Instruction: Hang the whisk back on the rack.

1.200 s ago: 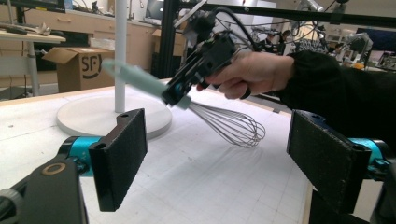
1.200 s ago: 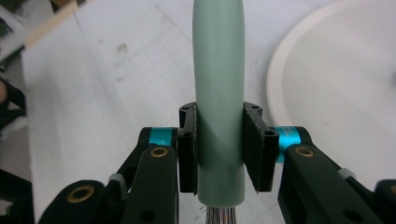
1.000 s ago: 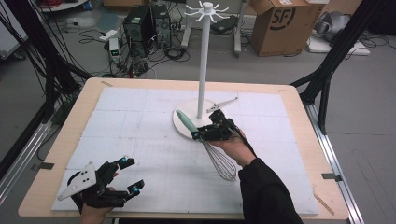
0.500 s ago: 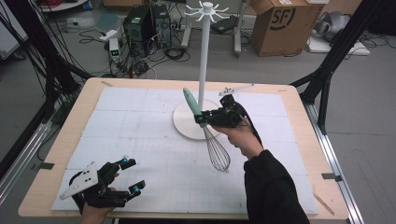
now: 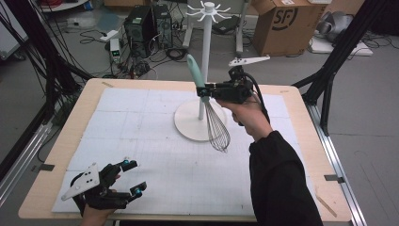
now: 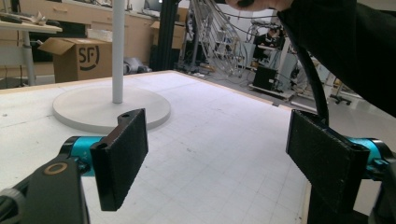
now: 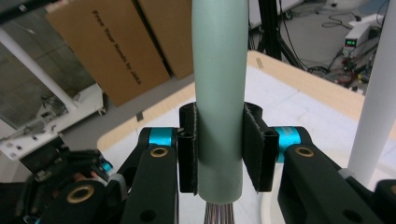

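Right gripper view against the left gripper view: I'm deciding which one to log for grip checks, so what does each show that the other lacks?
Right gripper view: the whisk's mint handle clamped upright between the right hand-held gripper, wires just below, and a brown cardboard sheet. Left gripper view: the left hand-held gripper open with nothing between its pads, the stand's round base, an SF box, a black sleeve. Both: the white stand pole and the gridded white mat on the table.
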Demonstrator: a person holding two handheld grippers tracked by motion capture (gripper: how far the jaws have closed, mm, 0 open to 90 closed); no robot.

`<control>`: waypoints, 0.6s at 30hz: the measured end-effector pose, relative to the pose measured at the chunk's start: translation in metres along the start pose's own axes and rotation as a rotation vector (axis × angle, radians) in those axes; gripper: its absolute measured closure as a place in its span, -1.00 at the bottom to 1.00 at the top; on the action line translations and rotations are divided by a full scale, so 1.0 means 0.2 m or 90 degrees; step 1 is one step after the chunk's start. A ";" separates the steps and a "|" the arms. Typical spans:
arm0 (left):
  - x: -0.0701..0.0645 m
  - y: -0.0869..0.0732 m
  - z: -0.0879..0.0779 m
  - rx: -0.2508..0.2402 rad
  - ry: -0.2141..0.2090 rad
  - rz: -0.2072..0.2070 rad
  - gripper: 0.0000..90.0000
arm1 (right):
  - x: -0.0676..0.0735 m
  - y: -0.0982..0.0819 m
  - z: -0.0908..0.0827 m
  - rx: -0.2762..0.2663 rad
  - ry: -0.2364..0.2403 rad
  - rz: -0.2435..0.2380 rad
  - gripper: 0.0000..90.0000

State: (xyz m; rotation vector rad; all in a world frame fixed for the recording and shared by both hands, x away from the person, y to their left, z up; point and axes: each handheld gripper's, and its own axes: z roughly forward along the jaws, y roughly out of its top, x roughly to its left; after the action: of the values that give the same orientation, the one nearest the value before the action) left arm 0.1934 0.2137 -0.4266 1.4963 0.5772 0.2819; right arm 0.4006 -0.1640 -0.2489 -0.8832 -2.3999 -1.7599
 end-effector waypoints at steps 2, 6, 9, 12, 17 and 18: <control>0.00 0.00 0.00 0.001 -0.001 0.001 -0.52 | 0.01 0.03 -0.01 -0.009 0.002 -0.005 0.54; 0.01 0.00 0.00 0.002 -0.001 -0.003 -0.52 | 0.01 0.08 -0.01 -0.025 0.009 -0.010 0.54; 0.01 0.00 0.00 0.004 -0.003 -0.004 -0.52 | 0.03 0.12 -0.01 -0.033 0.007 -0.015 0.54; 0.01 -0.01 0.00 0.008 -0.005 -0.005 -0.52 | 0.03 0.16 -0.02 -0.054 0.012 -0.003 0.54; 0.01 -0.01 0.00 0.004 -0.006 -0.006 -0.52 | 0.05 0.22 -0.03 -0.063 0.004 -0.008 0.54; 0.01 -0.01 0.00 0.005 -0.006 -0.007 -0.52 | 0.05 0.23 -0.03 -0.066 0.004 -0.012 0.54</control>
State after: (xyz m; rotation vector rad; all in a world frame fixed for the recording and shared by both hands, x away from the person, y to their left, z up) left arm 0.1949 0.2149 -0.4281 1.5014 0.5796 0.2647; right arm 0.4120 -0.1562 -0.2030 -0.8661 -2.3395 -1.9057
